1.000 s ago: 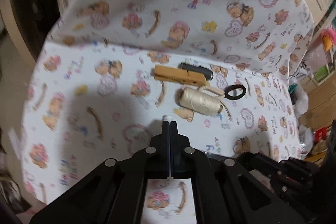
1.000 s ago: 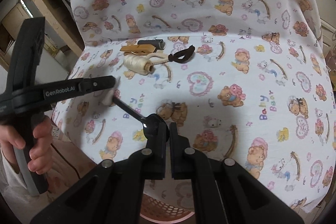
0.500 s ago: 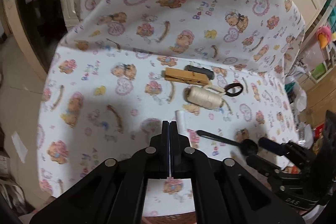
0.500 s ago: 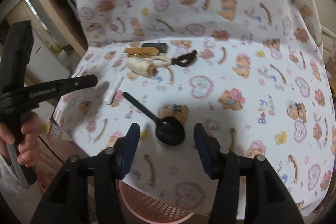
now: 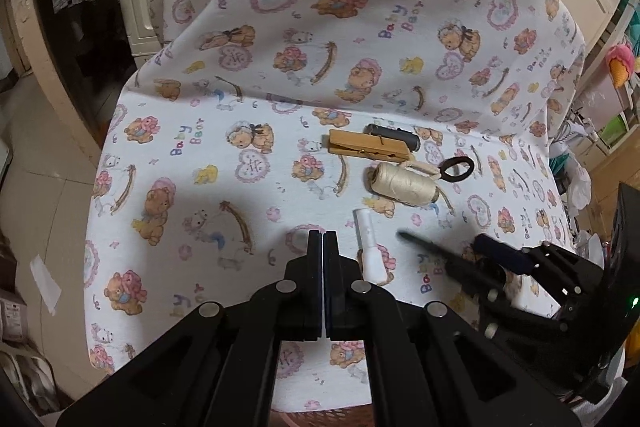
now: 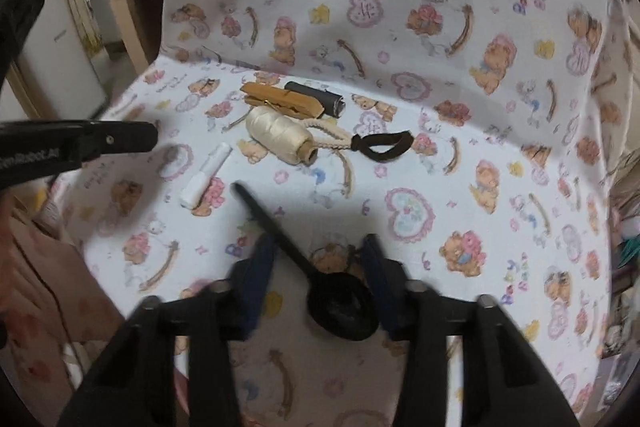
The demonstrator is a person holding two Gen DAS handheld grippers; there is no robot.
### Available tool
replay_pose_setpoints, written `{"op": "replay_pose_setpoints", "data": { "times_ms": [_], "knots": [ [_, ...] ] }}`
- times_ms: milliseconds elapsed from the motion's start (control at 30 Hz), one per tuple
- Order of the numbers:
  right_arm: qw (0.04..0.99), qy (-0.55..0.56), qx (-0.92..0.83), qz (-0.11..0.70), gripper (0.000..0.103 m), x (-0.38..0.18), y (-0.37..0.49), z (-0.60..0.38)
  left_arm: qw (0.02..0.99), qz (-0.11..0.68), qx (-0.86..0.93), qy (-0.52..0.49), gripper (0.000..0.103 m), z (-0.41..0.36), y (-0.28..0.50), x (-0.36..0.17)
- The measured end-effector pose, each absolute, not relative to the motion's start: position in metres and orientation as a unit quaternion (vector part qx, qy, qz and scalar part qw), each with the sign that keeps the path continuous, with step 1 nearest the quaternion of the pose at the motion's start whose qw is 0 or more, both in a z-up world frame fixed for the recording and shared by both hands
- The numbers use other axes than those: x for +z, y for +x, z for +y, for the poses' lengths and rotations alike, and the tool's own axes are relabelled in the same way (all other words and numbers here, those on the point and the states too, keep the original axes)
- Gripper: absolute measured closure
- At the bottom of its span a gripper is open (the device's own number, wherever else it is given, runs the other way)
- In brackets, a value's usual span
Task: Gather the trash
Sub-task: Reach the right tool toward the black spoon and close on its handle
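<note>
A black plastic spoon lies on the teddy-bear cloth; my right gripper is open with its fingers on either side of the bowl end. A small white tube lies left of the spoon handle, also in the left wrist view. My left gripper is shut and empty, hovering just left of the tube. The spoon and the right gripper show at the left view's lower right.
Behind lie a cream thread spool, a wooden clothespin, a dark cylinder and a cord with a dark loop. A pink basket rim peeks below the cloth's front edge. Cabinets stand around.
My right gripper opened and let the spoon down onto the cloth, then moved in closer around it. My left gripper pulled back from the white tube, which lies on the cloth.
</note>
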State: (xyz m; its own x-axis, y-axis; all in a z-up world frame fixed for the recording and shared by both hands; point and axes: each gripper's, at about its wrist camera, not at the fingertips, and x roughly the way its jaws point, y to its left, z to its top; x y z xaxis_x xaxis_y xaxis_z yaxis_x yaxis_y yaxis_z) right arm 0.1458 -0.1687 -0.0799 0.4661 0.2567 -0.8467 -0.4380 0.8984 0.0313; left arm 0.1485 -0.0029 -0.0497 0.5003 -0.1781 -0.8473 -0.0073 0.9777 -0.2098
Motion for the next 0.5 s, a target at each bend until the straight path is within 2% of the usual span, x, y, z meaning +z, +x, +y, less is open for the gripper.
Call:
{"op": "replay_pose_setpoints", "data": {
  "times_ms": [33,67,233,333,400,500],
  "knots": [
    [0.851,-0.087,0.201,0.478,0.088,-0.079,0.148,-0.17,0.861,0.498,-0.052,-0.092,0.103,-0.004,0.149,-0.05],
    [0.85,-0.073,0.193,0.484,0.096,-0.079,0.151,-0.173,0.861,0.498,-0.052,-0.092,0.103,-0.005,0.149,-0.051],
    [0.852,0.018,0.176,0.493,0.097,-0.076,0.162,-0.2,0.857,0.5,-0.077,-0.097,0.1,-0.013,0.149,-0.054],
    [0.854,0.056,0.17,0.488,0.097,-0.07,0.163,-0.214,0.855,0.497,-0.109,-0.098,0.084,-0.023,0.149,-0.054],
    [0.856,0.065,0.166,0.485,0.097,-0.066,0.163,-0.218,0.855,0.497,-0.115,-0.091,0.068,-0.031,0.148,-0.055],
    [0.861,0.064,0.155,0.48,0.097,-0.063,0.161,-0.223,0.851,0.507,-0.115,-0.077,0.064,-0.04,0.149,-0.061]
  ]
}}
